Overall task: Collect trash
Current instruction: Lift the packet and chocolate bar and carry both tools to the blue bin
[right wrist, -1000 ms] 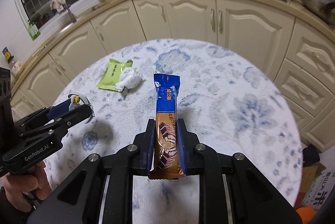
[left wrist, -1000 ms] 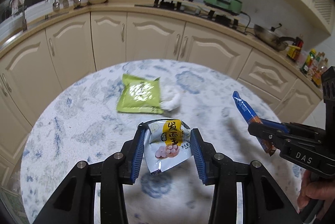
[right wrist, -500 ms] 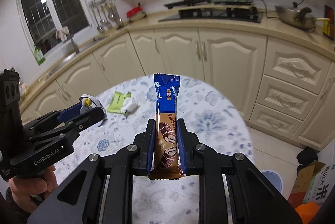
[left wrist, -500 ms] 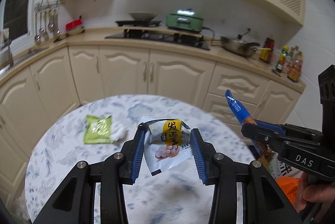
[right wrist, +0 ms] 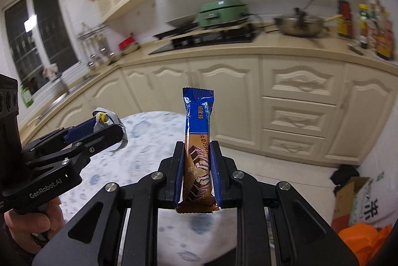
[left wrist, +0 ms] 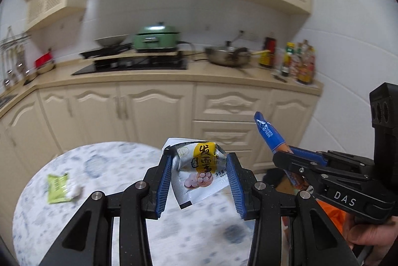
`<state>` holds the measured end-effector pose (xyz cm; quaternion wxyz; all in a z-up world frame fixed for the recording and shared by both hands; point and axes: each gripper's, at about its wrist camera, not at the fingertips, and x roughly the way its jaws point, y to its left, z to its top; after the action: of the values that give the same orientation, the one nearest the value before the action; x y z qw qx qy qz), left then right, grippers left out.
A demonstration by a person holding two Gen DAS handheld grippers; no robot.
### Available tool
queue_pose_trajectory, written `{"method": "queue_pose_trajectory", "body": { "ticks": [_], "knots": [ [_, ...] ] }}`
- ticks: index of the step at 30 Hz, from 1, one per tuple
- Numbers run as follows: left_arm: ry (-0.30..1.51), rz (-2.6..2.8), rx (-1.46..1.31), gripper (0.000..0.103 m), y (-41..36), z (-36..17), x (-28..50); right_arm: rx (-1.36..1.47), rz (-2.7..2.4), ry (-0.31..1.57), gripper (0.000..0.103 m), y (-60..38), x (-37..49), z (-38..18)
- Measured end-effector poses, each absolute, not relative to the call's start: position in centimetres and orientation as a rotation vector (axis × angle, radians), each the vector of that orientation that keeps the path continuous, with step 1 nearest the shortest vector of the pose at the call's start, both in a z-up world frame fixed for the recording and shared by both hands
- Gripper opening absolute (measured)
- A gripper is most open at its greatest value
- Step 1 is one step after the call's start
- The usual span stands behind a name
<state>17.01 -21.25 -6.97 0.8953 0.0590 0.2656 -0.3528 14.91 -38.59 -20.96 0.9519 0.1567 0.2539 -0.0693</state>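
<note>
Black hand-held gripper point(left wrist: 286, 161) marked "DAS", another point(right wrist: 109, 131) "GenRobot.AI"

I'm in a home kitchen: cream cabinets point(left wrist: 154, 109), hob point(left wrist: 139, 64) with green pot point(left wrist: 156, 38), frying pan point(left wrist: 227, 58), sauce bottles point(left wrist: 296, 62).

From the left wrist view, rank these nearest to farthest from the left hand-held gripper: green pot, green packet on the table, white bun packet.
1. White bun packet: clamped in the left hand-held gripper.
2. Green packet: lower left, flat on the table.
3. Green pot: far back on the counter, above centre.
</note>
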Motion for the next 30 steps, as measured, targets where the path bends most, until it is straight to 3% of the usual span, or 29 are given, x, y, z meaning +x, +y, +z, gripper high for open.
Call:
{"method": "queue_pose_trajectory", "body": {
  "ticks": [12,26,30],
  "knots": [
    [0.664,-0.951,0.216,0.039,-33.8,-10.5,19.0,0.428,-0.379,0.555,0.020,-49.8,8.5,-24.9],
    [0.883,-1.035,0.341,0.039,-47.7,-17.6,25.6,0.585,-0.464,0.674,0.020,-58.2,8.1,-33.5],
    [0.966,-1.026,0.389,0.043,-52.1,-20.2,27.4,0.656,-0.465,0.704,0.022,-60.3,8.6,-36.1]
  ]
}}
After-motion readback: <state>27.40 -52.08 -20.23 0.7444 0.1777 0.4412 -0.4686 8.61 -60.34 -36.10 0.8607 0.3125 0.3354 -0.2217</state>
